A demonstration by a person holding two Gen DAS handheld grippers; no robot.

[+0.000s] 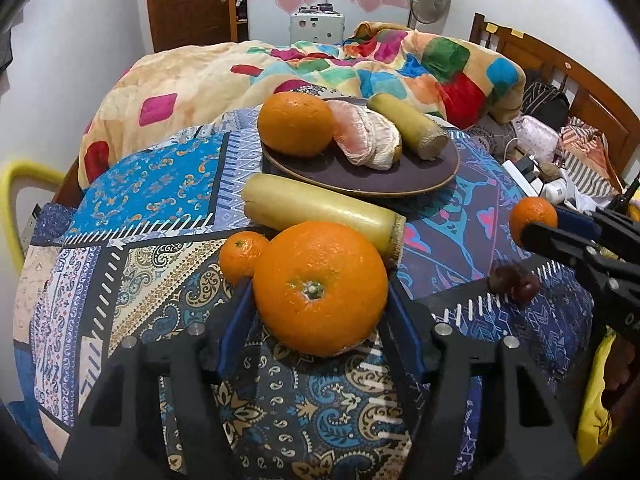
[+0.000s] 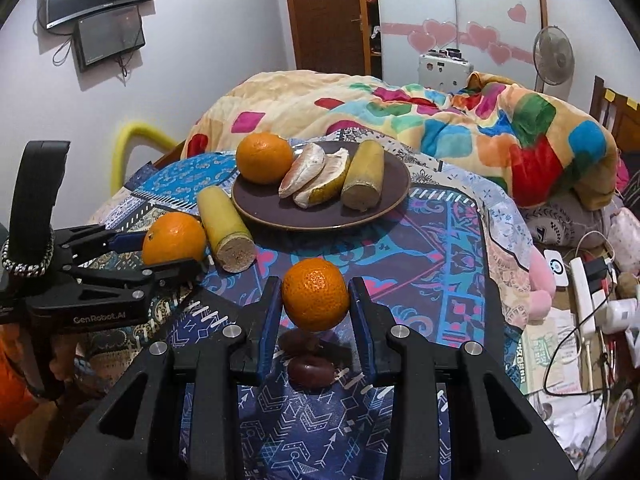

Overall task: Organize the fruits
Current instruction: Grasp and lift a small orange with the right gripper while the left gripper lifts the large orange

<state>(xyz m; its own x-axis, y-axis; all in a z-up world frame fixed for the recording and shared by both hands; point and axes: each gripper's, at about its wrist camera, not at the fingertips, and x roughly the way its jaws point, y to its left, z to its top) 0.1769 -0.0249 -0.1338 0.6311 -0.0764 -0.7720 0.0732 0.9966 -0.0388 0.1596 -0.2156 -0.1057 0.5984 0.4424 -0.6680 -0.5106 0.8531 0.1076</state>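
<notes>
I have the left hand-held gripper (image 1: 320,292) clamped on the big dimpled orange (image 1: 319,287) near the counter's (image 1: 460,216) front edge, ready to carry it. The right hand-held gripper (image 2: 316,296) pinches a small mandarin (image 2: 315,294), lifted over two glossy dark fruits (image 2: 312,370). The round dark plate (image 2: 280,216) toward the far edge already gathers an orange, pomelo segments and a fibrous yellow stalk.

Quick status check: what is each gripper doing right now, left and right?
Left gripper: closed on the large orange, which sits on the table.
Right gripper: closed on the small orange, held above the cloth.
</notes>
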